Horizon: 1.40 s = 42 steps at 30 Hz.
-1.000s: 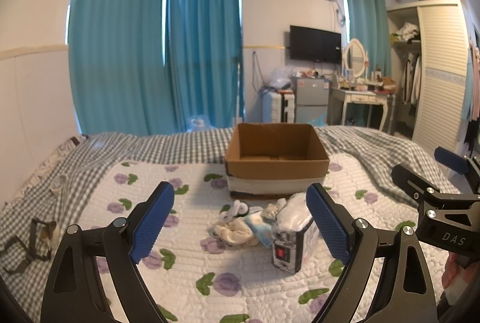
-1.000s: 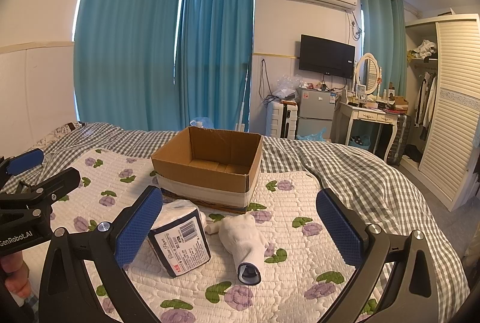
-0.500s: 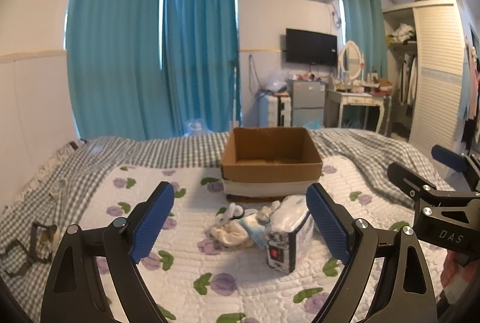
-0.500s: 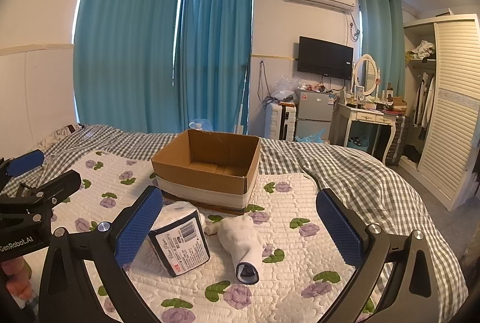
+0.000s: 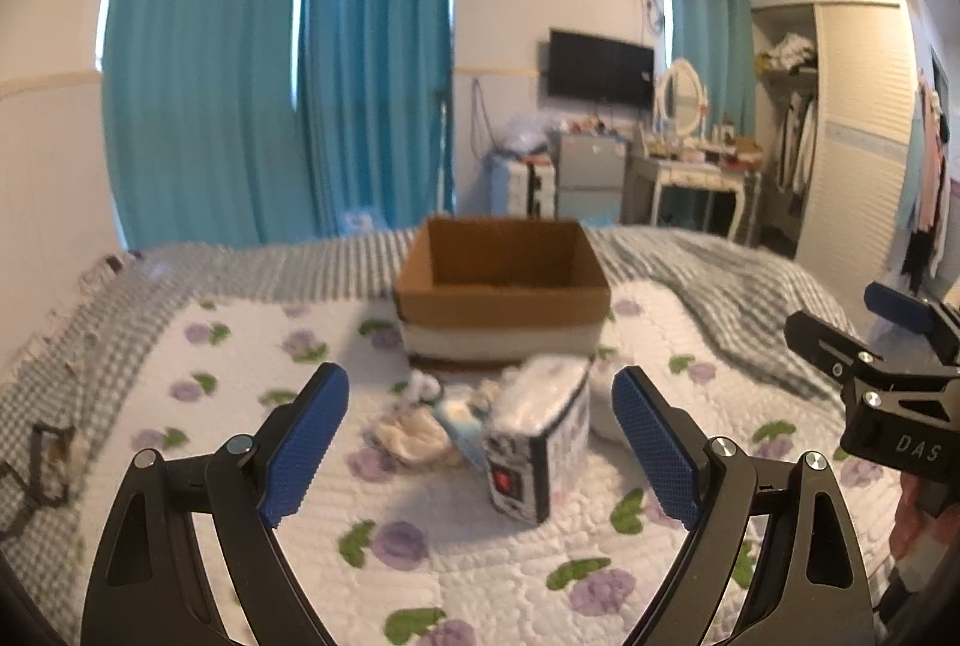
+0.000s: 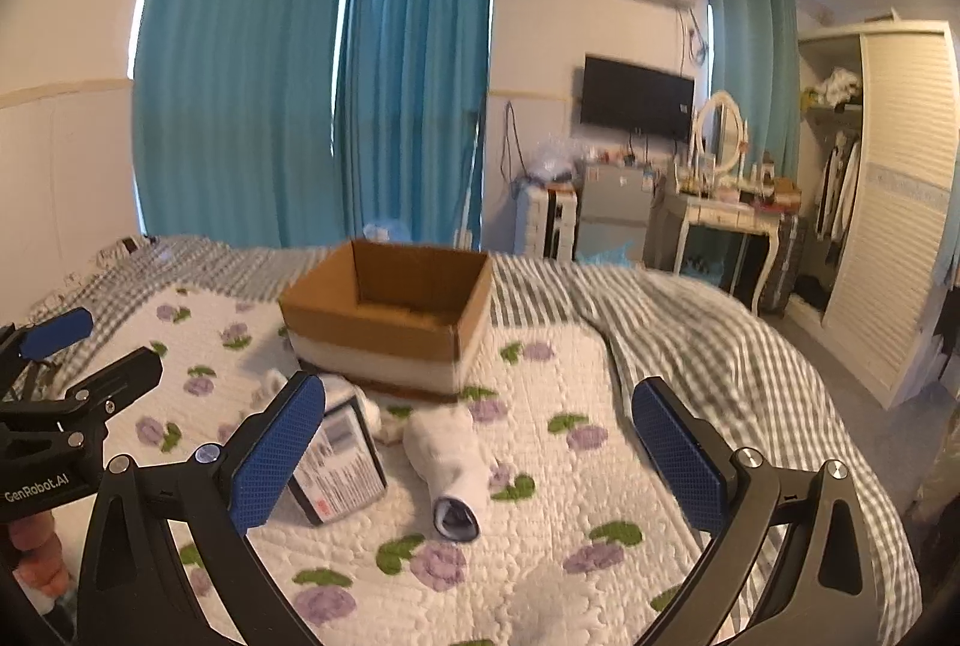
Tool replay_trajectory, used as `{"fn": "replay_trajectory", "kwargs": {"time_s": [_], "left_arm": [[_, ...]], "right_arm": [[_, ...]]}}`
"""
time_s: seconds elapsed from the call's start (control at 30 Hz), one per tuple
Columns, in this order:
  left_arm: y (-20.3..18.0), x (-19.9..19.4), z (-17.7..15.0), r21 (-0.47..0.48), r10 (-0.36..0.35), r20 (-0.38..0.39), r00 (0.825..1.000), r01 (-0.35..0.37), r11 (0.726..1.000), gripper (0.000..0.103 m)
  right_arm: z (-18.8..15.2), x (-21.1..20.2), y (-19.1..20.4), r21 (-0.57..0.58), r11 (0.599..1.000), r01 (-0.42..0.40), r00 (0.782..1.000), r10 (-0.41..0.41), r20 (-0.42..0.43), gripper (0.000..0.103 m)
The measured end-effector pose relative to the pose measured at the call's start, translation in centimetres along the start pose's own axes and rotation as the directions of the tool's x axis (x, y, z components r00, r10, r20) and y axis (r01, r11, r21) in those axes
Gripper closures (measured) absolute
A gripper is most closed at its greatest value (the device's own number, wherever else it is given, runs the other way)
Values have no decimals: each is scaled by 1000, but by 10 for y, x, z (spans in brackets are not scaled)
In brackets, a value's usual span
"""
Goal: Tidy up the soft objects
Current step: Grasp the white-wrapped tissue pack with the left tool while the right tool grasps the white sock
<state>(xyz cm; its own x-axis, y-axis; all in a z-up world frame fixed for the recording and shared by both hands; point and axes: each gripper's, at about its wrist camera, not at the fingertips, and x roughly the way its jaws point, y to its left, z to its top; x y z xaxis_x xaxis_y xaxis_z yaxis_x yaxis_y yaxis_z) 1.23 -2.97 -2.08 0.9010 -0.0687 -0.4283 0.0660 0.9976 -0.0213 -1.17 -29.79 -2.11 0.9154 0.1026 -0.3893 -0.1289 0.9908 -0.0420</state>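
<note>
Teal curtains back a bed whose floral quilt carries an open cardboard box. Just in front of it lie a wrapped tissue pack, a rolled white sock and smaller cloth pieces. Above the quilt, the left gripper and right gripper hover with fingers spread wide, holding nothing.

The right gripper hangs wide apart over a flowered quilt, holding nothing. Between its blue pads lie a rolled white sock and, at nine o'clock from it, a wrapped tissue pack. An open cardboard box sits at twelve o'clock. The left gripper shows at nine o'clock.
</note>
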Motion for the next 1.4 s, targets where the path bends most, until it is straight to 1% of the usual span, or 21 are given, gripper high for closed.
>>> {"fn": "replay_trajectory", "kwargs": {"time_s": [0.1, 0.17, 0.3, 0.4, 0.47, 0.53, 0.57, 0.63, 0.73, 0.8, 0.87, 0.9, 0.97, 1.0, 1.03, 1.07, 1.1, 1.13, 1.23, 1.3, 1.4], "left_arm": [[-7, 30, -17, -1, -18, -84, 996, 18, 1000, 12], [-11, 47, -25, 1, -16, -119, 993, 16, 1000, 12], [-15, 81, -36, 10, -8, -162, 987, 10, 1000, 14], [-15, 98, -38, 9, -28, -171, 985, 30, 1000, 14], [-19, 109, -40, 26, -42, -182, 982, 48, 999, 16], [-23, 117, -43, 59, -62, -184, 981, 74, 995, 40], [-25, 121, -44, 70, -70, -188, 980, 84, 994, 44], [-24, 124, -45, 84, -82, -170, 982, 97, 992, 54], [-18, 122, -42, 76, -93, -152, 984, 106, 991, 59], [-13, 116, -38, 58, -93, -139, 986, 102, 993, 61], [-7, 106, -30, 51, -91, -110, 990, 97, 994, 61], [-5, 103, -26, 52, -85, -100, 991, 90, 995, 61], [1, 96, -19, 56, -65, -90, 994, 70, 996, 61], [3, 95, -17, 55, -58, -92, 994, 63, 997, 61], [6, 94, -16, 52, -45, -94, 995, 50, 997, 61], [8, 94, -16, 50, -37, -96, 995, 42, 998, 61], [11, 93, -16, 46, -29, -101, 994, 33, 998, 61], [13, 91, -17, 41, -24, -107, 994, 29, 999, 61], [16, 84, -18, 37, -13, -116, 993, 17, 999, 61], [15, 76, -16, 40, -8, -115, 993, 12, 999, 61], [13, 61, -8, 29, -25, -98, 995, 28, 999, 61]], "right_arm": [[-11, 19, -7, 18, 1000, 5, 999, -4, -54, 0], [-19, 34, -11, 21, 1000, 3, 996, -1, -87, 0], [-31, 64, -12, 13, 1000, -2, 989, 4, -148, 0], [-37, 89, -12, 17, 1000, -15, 980, 18, -200, 0], [-39, 103, -10, 19, 999, -31, 974, 35, -224, 0], [-39, 118, -11, 45, 996, -74, 967, 83, -242, 0], [-39, 126, -11, 57, 995, -83, 962, 95, -255, 0], [-41, 144, -12, 58, 996, -66, 953, 81, -293, 0], [-42, 160, -8, 54, 996, -69, 945, 82, -318, 0], [-44, 175, 0, 34, 996, -77, 934, 84, -348, 0], [-47, 187, 9, 16, 996, -88, 925, 88, -369, 3], [-48, 192, 13, 11, 996, -94, 922, 91, -377, 6], [-53, 207, 22, -6, 994, -108, 906, 96, -412, 15], [-56, 213, 25, -11, 994, -112, 899, 97, -427, 22], [-59, 221, 29, -17, 993, -115, 890, 96, -446, 34], [-62, 223, 29, -22, 993, -113, 887, 90, -453, 39], [-63, 222, 30, -28, 994, -107, 888, 83, -452, 41], [-62, 217, 29, -25, 994, -107, 895, 86, -437, 48], [-56, 197, 27, -12, 994, -104, 911, 91, -403, 53], [-51, 182, 26, 0, 993, -114, 919, 106, -379, 54], [-37, 155, 26, 10, 991, -134, 929, 130, -346, 54]]}}
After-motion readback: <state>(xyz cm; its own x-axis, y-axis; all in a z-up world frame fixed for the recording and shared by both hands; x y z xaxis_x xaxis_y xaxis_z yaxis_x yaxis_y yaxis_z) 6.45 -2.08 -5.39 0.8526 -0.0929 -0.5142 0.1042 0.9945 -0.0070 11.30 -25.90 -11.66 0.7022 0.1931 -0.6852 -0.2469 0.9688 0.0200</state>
